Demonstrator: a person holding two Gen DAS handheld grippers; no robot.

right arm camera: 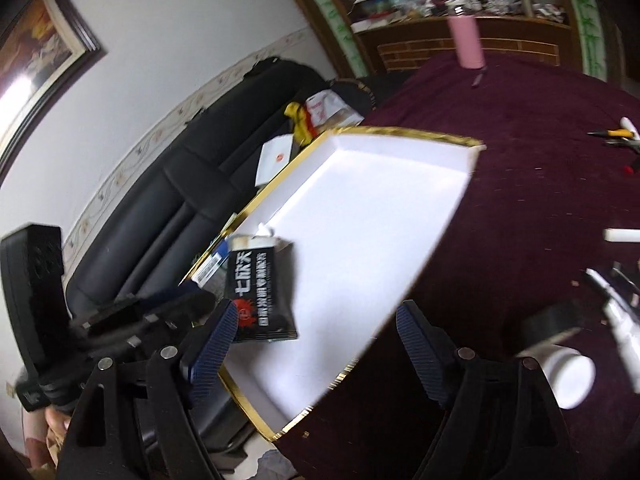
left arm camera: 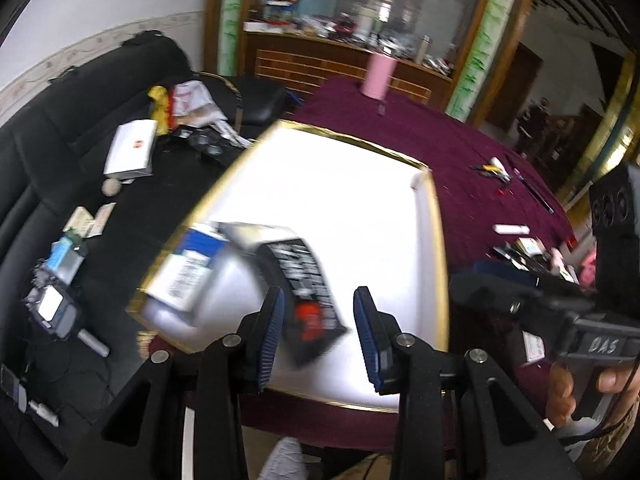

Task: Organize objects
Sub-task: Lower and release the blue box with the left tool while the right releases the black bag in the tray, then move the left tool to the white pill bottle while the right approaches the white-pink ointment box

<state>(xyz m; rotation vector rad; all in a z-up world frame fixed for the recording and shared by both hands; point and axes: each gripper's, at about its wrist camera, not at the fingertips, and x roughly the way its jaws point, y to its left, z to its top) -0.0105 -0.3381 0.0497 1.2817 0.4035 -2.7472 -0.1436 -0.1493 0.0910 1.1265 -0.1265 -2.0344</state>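
Grippers are both open, with their blue pads far apart and nothing between them that they squeeze. The left gripper sits at the bottom middle of the left wrist picture, and it hangs over the near end of a big white tray with a shiny gold rim. A black packet with white writing and a red spot lies in the tray, in the lower middle of that picture. It looks blurry. Just beside it, toward the left, lies a blue and white box that touches the gold rim.

The right gripper sits at the bottom middle of the right wrist picture. Its left pad is just beside the black packet, but I cannot tell if it touches. The white tray fills the middle of that picture and lies on a dark red tablecloth.

On the cloth, a pink cup stands at the top middle of the left wrist picture. A white stick lies at the right, well apart from the tray. A white round jar shows at the lower right of the right wrist picture.

A black sofa with lots of small things on it fills the left side, and a white box lies on it
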